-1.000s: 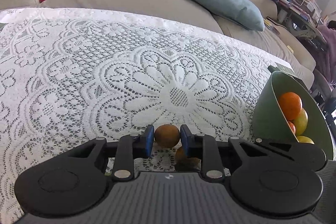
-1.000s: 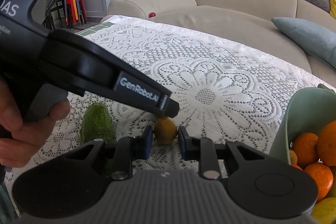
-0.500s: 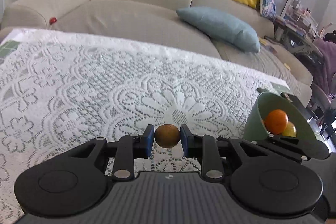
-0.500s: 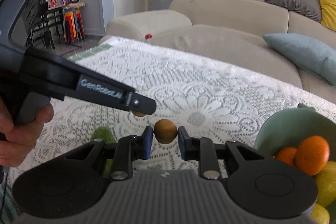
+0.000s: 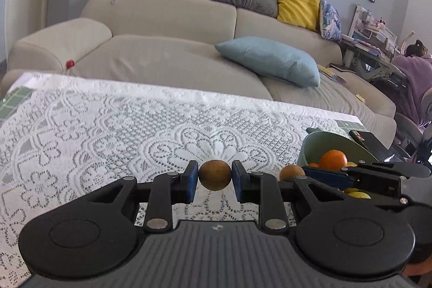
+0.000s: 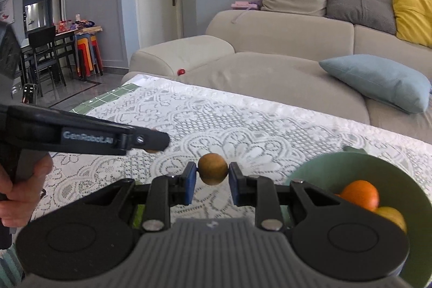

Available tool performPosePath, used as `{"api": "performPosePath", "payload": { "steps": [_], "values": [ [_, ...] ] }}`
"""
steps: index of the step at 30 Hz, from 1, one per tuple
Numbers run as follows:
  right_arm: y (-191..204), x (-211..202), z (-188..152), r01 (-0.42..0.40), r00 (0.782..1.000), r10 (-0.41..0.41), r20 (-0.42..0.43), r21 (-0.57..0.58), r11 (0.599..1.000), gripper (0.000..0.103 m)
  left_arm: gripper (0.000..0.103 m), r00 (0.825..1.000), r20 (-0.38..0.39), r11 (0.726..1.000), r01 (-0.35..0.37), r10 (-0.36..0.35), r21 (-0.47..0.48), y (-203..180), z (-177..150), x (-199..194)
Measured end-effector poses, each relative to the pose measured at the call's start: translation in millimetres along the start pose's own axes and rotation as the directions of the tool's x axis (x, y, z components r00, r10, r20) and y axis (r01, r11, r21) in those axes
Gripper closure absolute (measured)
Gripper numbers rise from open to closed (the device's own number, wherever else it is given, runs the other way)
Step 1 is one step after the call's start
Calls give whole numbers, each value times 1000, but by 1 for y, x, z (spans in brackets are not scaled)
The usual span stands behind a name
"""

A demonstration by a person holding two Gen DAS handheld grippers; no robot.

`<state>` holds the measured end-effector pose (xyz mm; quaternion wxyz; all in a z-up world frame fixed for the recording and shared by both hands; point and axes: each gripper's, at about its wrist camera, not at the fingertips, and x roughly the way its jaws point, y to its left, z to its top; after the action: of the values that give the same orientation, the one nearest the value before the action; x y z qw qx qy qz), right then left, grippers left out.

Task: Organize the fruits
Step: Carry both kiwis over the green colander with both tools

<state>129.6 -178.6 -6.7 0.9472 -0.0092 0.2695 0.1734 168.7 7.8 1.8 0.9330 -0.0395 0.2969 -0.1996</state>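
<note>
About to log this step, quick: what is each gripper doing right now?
Left gripper: closed on a small round brown fruit.
Right gripper: closed on another small round brown fruit.

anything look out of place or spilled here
Nothing is spilled or damaged. One oddity: a small red ball sits in the beige sofa's seam, away from the round green bowl of oranges on the lace-covered table.
</note>
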Motion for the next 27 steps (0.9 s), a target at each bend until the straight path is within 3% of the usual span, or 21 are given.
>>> {"api": "performPosePath", "payload": {
  "steps": [11,27],
  "values": [
    [-29,-31,0,23,999,-23,-22,36,999,81,73,998,57,990,-40,32,137,-48,-9,-15],
    [-88,-61,-1,63,986,-71,-148,-57,996,81,73,995,-10,978,100,-100,183,-106,-8,8]
  ]
}}
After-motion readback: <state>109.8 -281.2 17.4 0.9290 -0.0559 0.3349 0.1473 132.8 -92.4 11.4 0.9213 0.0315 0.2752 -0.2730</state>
